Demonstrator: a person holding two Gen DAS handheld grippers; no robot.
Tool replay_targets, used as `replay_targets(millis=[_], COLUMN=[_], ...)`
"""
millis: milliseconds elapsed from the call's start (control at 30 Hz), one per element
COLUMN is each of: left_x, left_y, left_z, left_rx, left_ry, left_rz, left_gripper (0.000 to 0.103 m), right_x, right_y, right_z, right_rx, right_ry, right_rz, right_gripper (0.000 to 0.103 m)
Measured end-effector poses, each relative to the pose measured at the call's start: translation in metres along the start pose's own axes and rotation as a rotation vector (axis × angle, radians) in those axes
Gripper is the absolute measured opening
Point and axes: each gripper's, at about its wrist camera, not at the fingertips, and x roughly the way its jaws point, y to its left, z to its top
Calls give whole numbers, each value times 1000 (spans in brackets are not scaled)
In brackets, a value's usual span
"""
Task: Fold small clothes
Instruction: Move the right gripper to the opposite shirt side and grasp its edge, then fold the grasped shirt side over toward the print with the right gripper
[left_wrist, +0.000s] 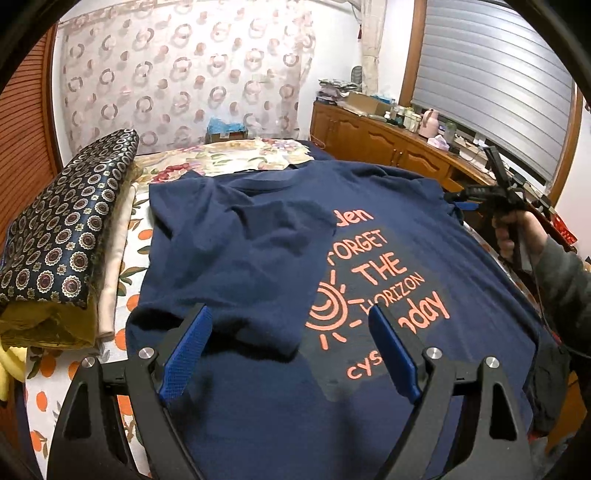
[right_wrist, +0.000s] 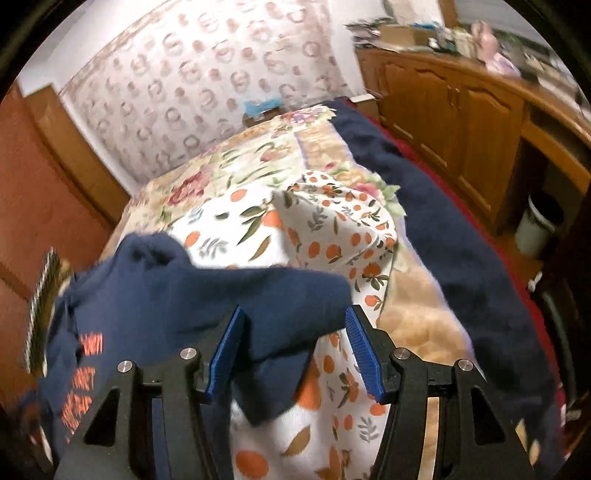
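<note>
Left gripper (left_wrist: 290, 350): blue ribbed pads spread wide, gripping nothing; hovering over the lower half of the navy cotton T-shirt with orange printed lettering (left_wrist: 369, 280).

Right gripper (right_wrist: 295, 350): pads parted at a middling width, navy sleeve cloth lying between them; contact with either pad not clear through the blur, so grip judged not closed.

T-shirt: spread on the bed with orange-fruit print sheet (left_wrist: 125, 273), print side up. Left side already turned in over the chest, its edge covering the first letters of the print. Right sleeve at 3 o'clock in the left view, at the right gripper.

Beside it, 9 o'clock: folded dark medallion-pattern quilt (left_wrist: 62, 236).

Step in hand, as judged: side folds, right sleeve next.

Next move calls for: closing on the sleeve edge, carrying it toward 9 o'clock across the print, laying it flat.
</note>
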Motion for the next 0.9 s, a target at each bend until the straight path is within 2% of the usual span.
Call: replay_targets(millis=[133,167,267,367,500,600,700,733,767,800,833,900], left_x=[0,0,-1,-2,-4,-4,-6,-7,-7,-8,-9,-10], left_y=[-2,-2,-2,-1,4,6,5,4,4,4,3,2], left_z=[0,-1,-1,-2,-3,-3,-4,-5,-5,-5,-5,-6], left_rx=[7,7,2,-2,-20,-28,-22,-19,-15,-11,-7,-5], left_ry=[3,2,5,3,-4,-6,-9,-9,-9,-10,-11,-14], left_rz=[-1,0,3,6,10,12,18,21,23,24,24,21], left_gripper=[87,87,87,87,87,87,87,87,87,87,87,87], right_x=[10,11,7,-9,-38,-63,-84,-87,-87,-86,-85,-82], right_y=[-9,-10,-8,10,50,98,143,154,163,168,170,165], right_z=[5,7,5,2,3,-3,-21,-28,-35,-42,-48,-55], right_rx=[39,43,12,-58,-199,-347,-452,-485,-512,-529,-538,-536], right_ry=[10,11,1,-42,-126,-190,-222,-219,-205,-189,-178,-170], right_rz=[35,44,37,39,19,28,119,138,146,153,162,164], right_gripper=[59,46,18,14,14,14,14,22,35,40,43,44])
